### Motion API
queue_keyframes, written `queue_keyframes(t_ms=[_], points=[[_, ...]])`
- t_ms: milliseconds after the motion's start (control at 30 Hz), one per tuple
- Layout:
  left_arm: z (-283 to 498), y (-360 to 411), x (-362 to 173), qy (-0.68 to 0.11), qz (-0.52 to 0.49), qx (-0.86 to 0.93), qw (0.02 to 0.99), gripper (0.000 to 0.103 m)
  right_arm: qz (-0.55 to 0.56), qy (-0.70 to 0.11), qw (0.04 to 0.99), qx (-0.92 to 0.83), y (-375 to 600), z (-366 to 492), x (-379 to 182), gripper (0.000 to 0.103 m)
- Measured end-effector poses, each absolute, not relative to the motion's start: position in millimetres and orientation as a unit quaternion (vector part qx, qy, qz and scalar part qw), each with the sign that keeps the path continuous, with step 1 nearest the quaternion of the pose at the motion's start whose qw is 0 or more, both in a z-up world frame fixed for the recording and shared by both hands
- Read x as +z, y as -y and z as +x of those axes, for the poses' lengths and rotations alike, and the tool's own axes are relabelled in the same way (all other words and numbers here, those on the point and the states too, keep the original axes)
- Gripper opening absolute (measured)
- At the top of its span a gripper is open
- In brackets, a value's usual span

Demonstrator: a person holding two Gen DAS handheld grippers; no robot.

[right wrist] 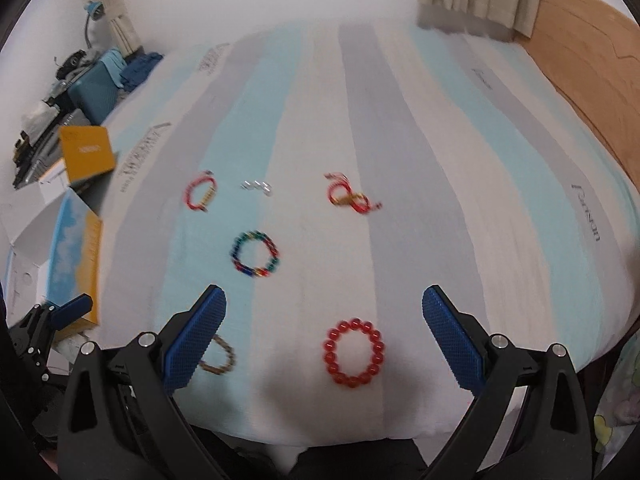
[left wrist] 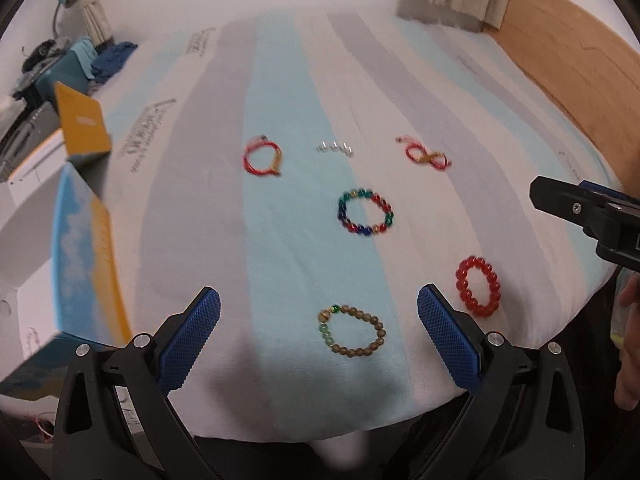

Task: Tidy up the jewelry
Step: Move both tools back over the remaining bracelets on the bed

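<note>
Several bracelets lie on a striped bed sheet [left wrist: 280, 220]. A brown and green bead bracelet [left wrist: 352, 332] lies between my open left gripper's [left wrist: 318, 304] fingers. A red bead bracelet [left wrist: 478, 286] [right wrist: 353, 354] lies between my open right gripper's [right wrist: 324, 304] fingers. A multicolour bead bracelet [left wrist: 365, 212] [right wrist: 255, 254] sits in the middle. Two red cord bracelets [left wrist: 262, 156] [left wrist: 424, 154] and a small silver piece [left wrist: 335, 148] lie farther back. Both grippers are empty.
An open yellow and blue box [left wrist: 86, 256] [right wrist: 76, 256] with a raised yellow lid [left wrist: 82, 124] stands at the bed's left edge. Clutter and a teal case [right wrist: 94, 92] sit far left. A wooden headboard [left wrist: 568, 68] runs along the right.
</note>
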State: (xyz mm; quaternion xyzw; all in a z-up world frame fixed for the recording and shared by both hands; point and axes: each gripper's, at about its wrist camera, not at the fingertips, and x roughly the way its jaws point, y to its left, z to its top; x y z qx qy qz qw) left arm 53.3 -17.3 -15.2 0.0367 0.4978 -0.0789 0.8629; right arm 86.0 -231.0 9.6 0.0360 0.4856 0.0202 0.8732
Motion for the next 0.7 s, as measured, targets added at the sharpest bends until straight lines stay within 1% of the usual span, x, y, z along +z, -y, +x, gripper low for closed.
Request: queue_keyframes(t_ms=[367,700], points=[[63.4,32.1,-77.7,-0.534,0.039,-0.087,0.84,0.097,0.043,-0.536,0.843,0.017,246.6,89.7,-67.0,0.095],[68.2,41.6,-107.0,-0.549,0.049,-0.093,0.829,0.097,0.049,-0.565,0.823,0.012,254.1,91.6,-111.2,0.095]])
